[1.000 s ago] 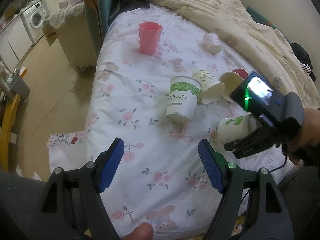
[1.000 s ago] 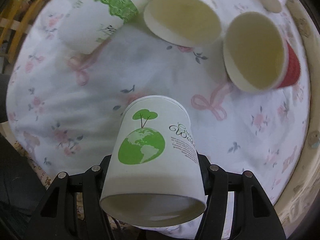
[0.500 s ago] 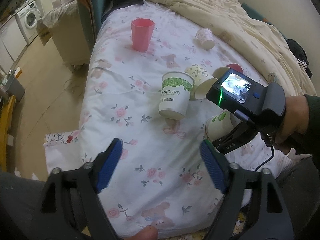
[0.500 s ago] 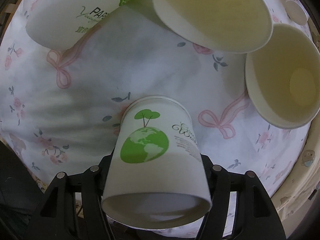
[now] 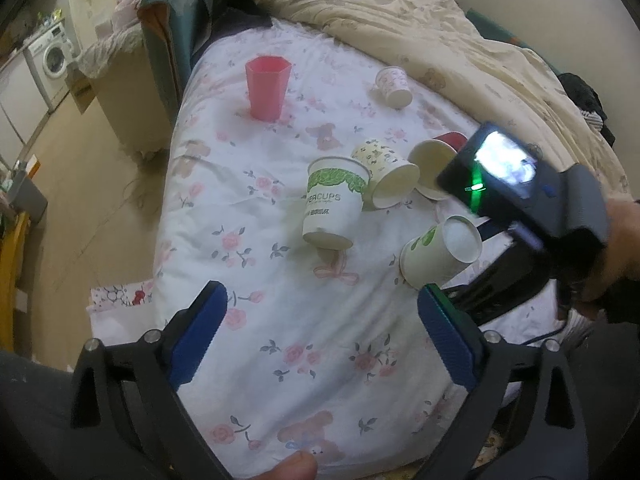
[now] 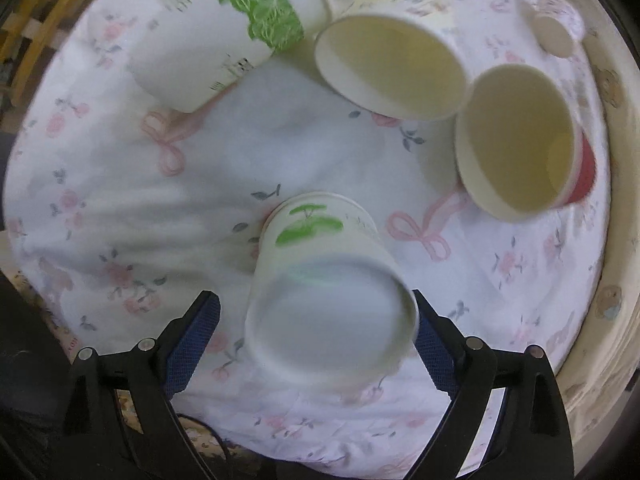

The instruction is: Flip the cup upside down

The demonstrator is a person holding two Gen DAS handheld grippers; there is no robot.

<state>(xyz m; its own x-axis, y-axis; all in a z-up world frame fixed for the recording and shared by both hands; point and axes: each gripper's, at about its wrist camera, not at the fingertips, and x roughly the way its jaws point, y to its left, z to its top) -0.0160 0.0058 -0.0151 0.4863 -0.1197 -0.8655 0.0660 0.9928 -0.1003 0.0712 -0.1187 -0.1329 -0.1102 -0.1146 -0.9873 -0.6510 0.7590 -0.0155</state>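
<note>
White paper cup with green globe print (image 6: 326, 300) sits mouth-down, tilted, between the right gripper (image 6: 316, 344)'s spread fingers; back straight toward six o'clock, brushing nothing. Left gripper (image 5: 320, 340) gapes empty.

The cup (image 5: 438, 254) is a white paper cup with a green tree and globe print. It is tilted, its base turned up and its mouth toward the flowered bed sheet (image 5: 280, 320). In the right wrist view it looks blurred.
</note>
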